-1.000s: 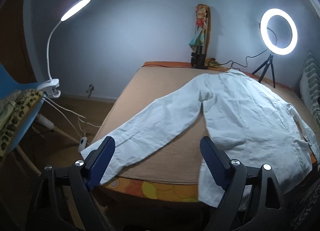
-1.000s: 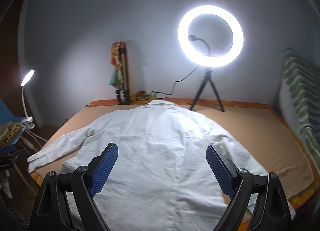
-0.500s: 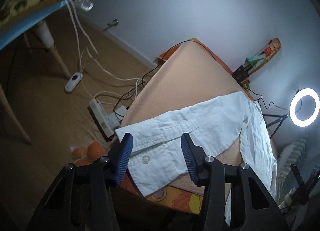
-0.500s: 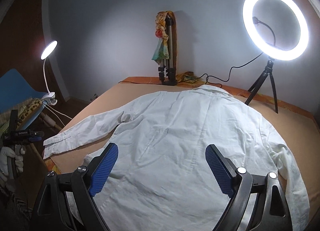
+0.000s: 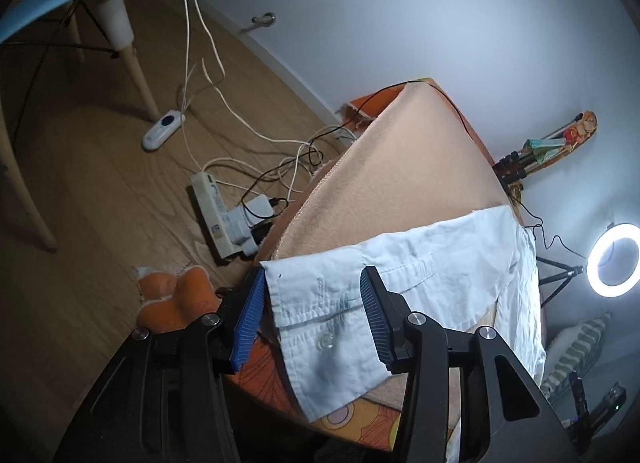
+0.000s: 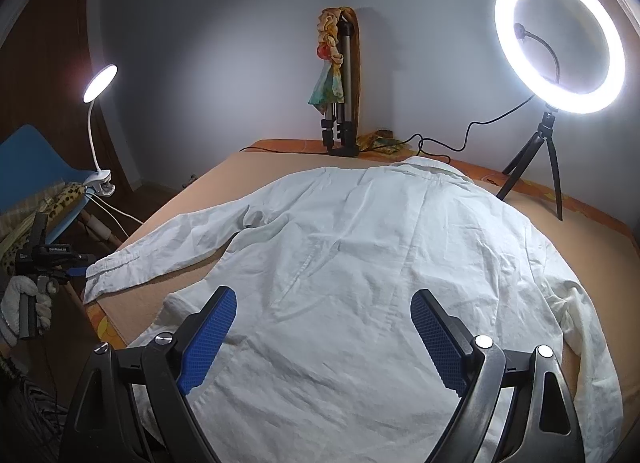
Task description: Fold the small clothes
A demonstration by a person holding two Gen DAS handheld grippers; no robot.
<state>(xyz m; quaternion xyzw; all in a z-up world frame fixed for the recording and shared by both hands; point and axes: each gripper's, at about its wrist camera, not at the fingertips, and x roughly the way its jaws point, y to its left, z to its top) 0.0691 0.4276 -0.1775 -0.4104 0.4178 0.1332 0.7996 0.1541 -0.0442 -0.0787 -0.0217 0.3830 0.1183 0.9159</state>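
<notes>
A white long-sleeved shirt (image 6: pixel 384 263) lies back-up on the tan bed cover (image 6: pixel 224 183), collar at the far side. Its left sleeve stretches to the bed's left edge. In the left wrist view the sleeve cuff (image 5: pixel 320 327) with a clear button lies between the blue pads of my left gripper (image 5: pixel 312 323), which is open around it at the bed corner. My right gripper (image 6: pixel 324 339) is open and empty, hovering over the shirt's lower back. The left gripper (image 6: pixel 76 271) also shows in the right wrist view beside the cuff.
A ring light on a tripod (image 6: pixel 558 39) and a folded tripod with a scarf (image 6: pixel 340 79) stand at the bed's far side. A clip lamp (image 6: pixel 100 83) and blue chair (image 6: pixel 28 167) stand left. A power strip with cables (image 5: pixel 216 219) and an orange toy (image 5: pixel 172 299) lie on the floor.
My left gripper has swung down to the bed's left corner and moved onto the sleeve cuff, its jaws narrowing around it. My right gripper has drifted slightly over the shirt's back.
</notes>
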